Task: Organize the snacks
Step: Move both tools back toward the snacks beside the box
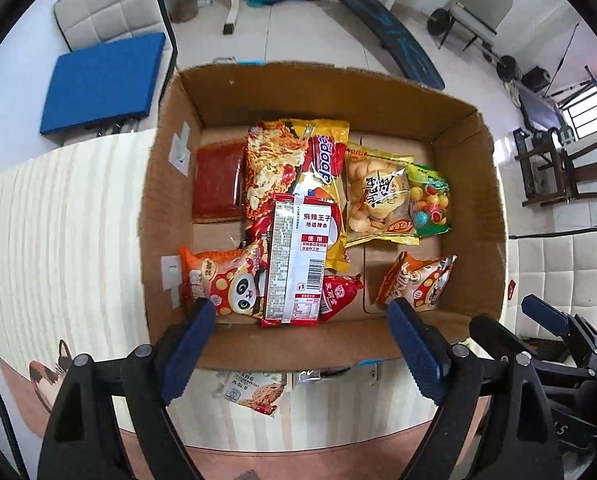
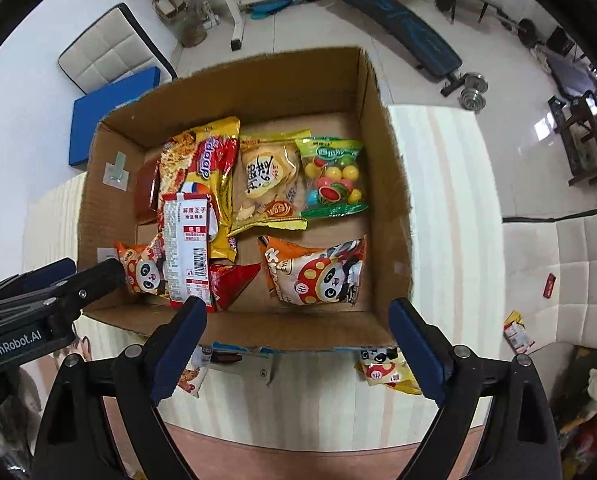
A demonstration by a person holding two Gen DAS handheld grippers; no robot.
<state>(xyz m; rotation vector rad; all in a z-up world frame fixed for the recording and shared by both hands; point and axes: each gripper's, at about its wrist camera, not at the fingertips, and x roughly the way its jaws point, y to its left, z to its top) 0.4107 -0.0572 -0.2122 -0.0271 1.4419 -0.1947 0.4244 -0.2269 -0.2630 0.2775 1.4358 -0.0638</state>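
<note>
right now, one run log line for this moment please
task: organize snacks | left gripper: open, empty | right gripper: open, empty | cardboard box: holds many snack packs | loose packs on table: yellow panda pack, cookie pack

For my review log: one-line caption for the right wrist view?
Open right gripper above a cardboard box of snack packets, more packets on the table outside.
</note>
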